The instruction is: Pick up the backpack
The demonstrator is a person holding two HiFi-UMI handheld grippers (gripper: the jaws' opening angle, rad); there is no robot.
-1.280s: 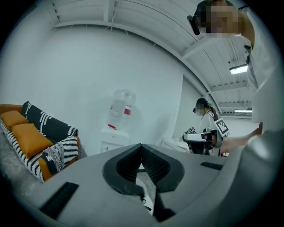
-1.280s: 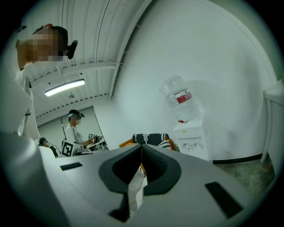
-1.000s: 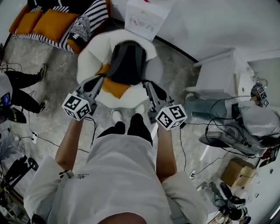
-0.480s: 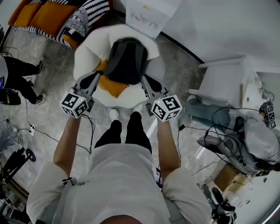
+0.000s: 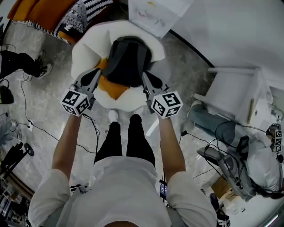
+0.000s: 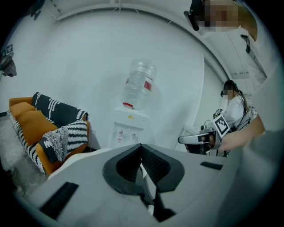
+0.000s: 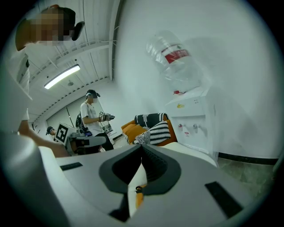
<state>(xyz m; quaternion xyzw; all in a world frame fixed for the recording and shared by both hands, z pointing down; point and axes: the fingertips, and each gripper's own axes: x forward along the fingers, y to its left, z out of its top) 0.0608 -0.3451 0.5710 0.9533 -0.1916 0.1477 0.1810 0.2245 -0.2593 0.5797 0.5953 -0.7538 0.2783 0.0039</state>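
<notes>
I see grey stone floor [image 5: 44, 102] below, with a striped sofa [image 5: 84, 13] and a water dispenser [image 5: 155, 13] beyond. The white armchair [image 5: 84, 48] holds the black backpack [image 5: 126, 62] on an orange cushion [image 5: 113, 88]. My left gripper [image 5: 99, 72] and right gripper [image 5: 144, 77] sit either side of it, jaws pressed together, empty.

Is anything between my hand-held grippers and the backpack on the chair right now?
Nothing visible blocks either one. The dark grey fabric backpack lies on the white round padded chair over an orange cushion, with the left hand-held gripper and the right hand-held gripper flanking its near end. Both have their jaws together.
</notes>
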